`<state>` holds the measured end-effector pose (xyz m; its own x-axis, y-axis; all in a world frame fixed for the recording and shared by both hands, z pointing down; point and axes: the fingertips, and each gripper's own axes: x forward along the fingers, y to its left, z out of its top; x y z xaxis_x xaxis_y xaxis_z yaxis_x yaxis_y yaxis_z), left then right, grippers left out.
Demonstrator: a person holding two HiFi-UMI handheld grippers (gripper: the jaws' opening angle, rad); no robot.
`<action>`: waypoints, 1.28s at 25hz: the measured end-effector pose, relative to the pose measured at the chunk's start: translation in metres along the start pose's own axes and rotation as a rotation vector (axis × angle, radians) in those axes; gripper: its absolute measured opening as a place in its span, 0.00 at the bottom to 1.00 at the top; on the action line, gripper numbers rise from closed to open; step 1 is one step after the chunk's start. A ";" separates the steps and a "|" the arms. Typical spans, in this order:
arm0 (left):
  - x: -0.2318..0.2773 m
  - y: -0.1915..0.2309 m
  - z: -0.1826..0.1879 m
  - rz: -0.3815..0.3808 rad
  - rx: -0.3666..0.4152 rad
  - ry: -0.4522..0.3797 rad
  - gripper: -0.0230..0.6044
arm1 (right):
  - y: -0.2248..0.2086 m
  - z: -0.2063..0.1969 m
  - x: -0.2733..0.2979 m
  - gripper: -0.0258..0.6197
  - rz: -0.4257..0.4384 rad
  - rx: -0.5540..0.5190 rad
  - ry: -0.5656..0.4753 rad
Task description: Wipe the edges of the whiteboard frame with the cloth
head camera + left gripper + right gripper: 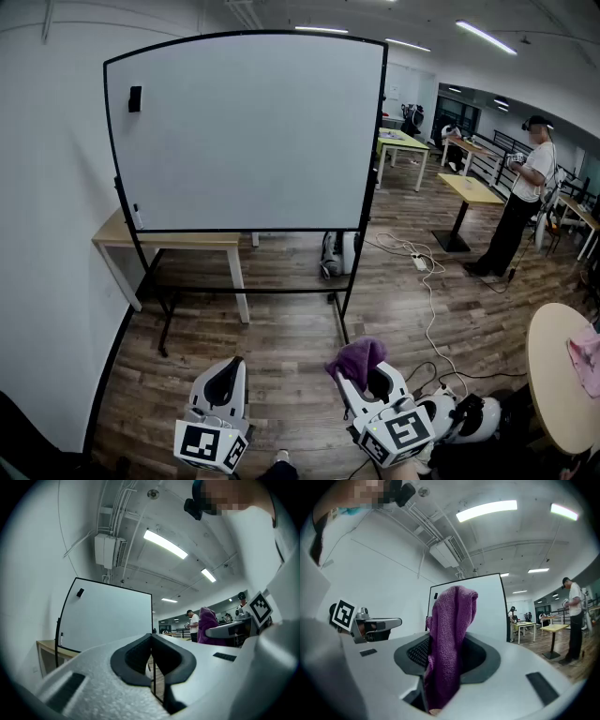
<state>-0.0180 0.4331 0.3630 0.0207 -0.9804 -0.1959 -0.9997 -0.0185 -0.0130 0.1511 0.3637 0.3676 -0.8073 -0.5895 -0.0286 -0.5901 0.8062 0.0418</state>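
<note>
Clamped on the cloth (pixel 357 356), the right gripper (pixel 367 382) is well short of the whiteboard frame (pixel 244 231), which stands far ahead, slightly left; the left gripper (pixel 223 375) is closed, empty.

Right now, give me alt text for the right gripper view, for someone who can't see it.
The right gripper is shut on a purple cloth that sticks up between its jaws. Behind it stands a black-framed whiteboard; a person stands at far right.
</note>
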 end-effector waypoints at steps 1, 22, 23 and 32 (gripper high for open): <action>0.000 -0.001 0.000 -0.001 0.001 -0.001 0.06 | 0.000 0.000 -0.001 0.28 0.000 0.001 -0.001; 0.048 0.015 0.002 -0.068 0.016 -0.012 0.06 | -0.012 0.004 0.039 0.28 0.005 0.046 -0.012; 0.053 0.017 0.002 -0.077 0.017 -0.016 0.06 | -0.012 0.006 0.042 0.28 0.014 0.051 -0.014; 0.102 0.033 0.008 -0.173 -0.004 -0.065 0.06 | -0.042 0.013 0.079 0.28 -0.121 -0.010 -0.008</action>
<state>-0.0491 0.3344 0.3345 0.1930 -0.9479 -0.2535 -0.9812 -0.1869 -0.0483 0.1120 0.2838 0.3509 -0.7299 -0.6823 -0.0417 -0.6836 0.7283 0.0475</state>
